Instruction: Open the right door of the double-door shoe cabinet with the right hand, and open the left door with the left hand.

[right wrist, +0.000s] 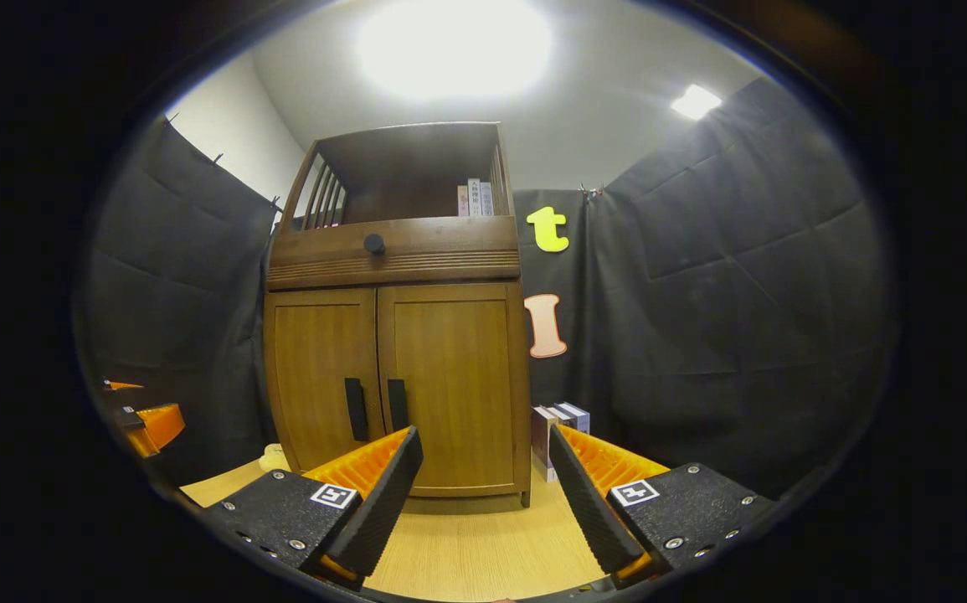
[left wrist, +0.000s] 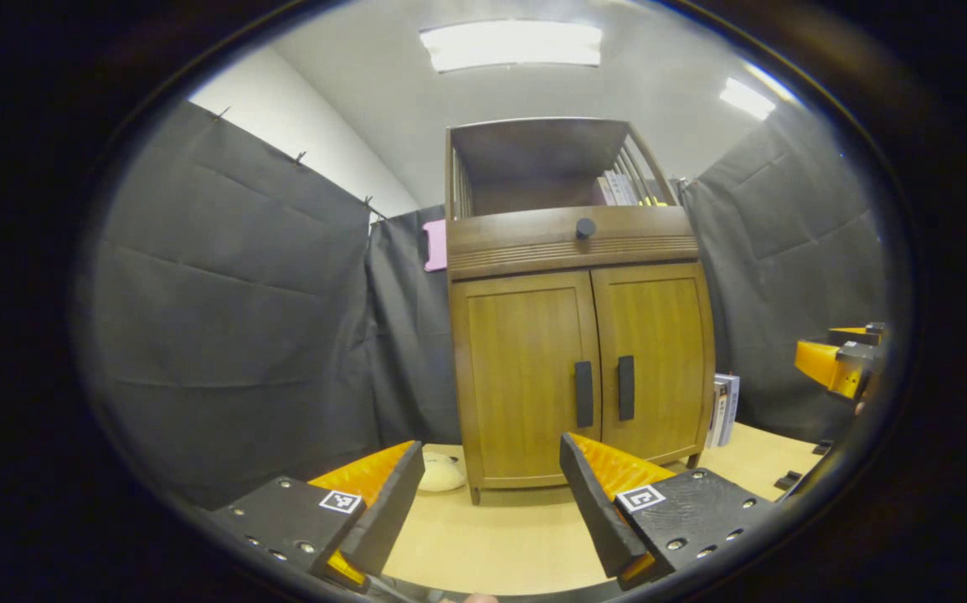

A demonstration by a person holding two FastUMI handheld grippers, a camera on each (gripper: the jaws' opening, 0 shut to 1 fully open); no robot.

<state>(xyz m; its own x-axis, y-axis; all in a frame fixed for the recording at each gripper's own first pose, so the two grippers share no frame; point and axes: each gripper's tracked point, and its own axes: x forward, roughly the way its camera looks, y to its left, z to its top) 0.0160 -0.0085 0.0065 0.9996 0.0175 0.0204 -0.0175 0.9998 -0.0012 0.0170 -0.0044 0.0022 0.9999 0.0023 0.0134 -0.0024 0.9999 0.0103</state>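
A small stack of books (left wrist: 724, 409) stands on the light wooden table (left wrist: 491, 544) at about four o'clock, a pale rounded object (left wrist: 439, 473) lies at six, more books (left wrist: 621, 188) sit at twelve, ceiling lights (left wrist: 510, 44) glow overhead.

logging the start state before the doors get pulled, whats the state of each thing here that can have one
left door: shut
right door: shut
drawer: shut
left gripper: open, holding nothing, short of the cabinet
right gripper: open, holding nothing, short of the cabinet
ceiling lights: on
books beside the cabinet: standing upright
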